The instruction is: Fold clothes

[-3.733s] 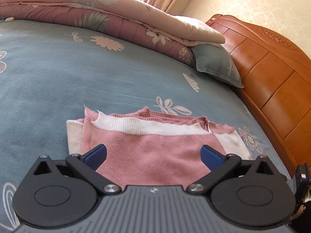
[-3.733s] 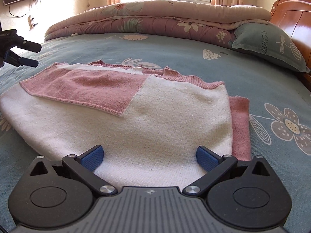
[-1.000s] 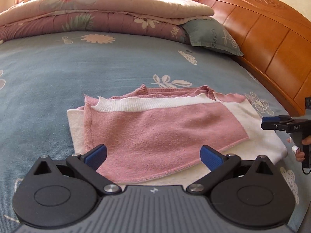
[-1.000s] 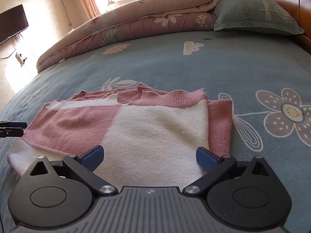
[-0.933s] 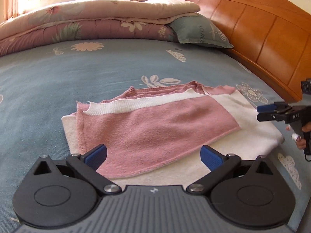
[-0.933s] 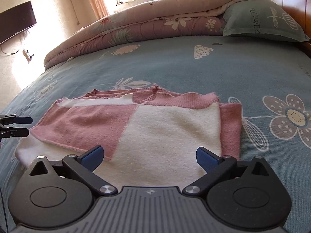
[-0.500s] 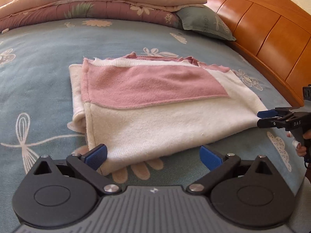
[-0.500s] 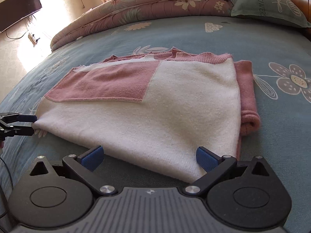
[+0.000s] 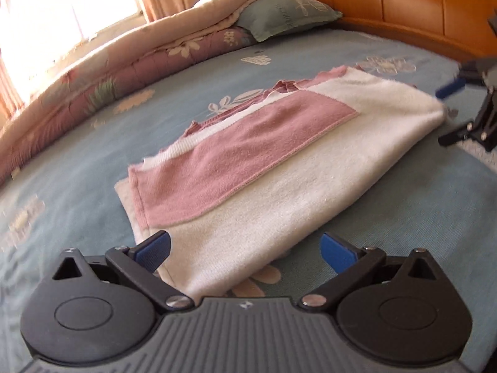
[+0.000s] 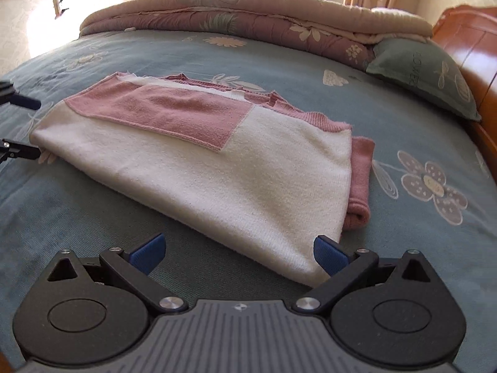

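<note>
My left gripper (image 9: 245,250) and right gripper (image 10: 237,253) both gape, released, at the sweater (image 10: 236,168); only the right view shows its rolled pink edge.

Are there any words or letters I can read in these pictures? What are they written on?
"FLOWER" runs sideways along the grey-green pillow by the headboard, seen in the right wrist view; the last letters are faint.
The same pillow in the left wrist view carries print too, but it is too blurred to read.
No words show on the pink and white sweater, the bedsheet or either gripper.
</note>
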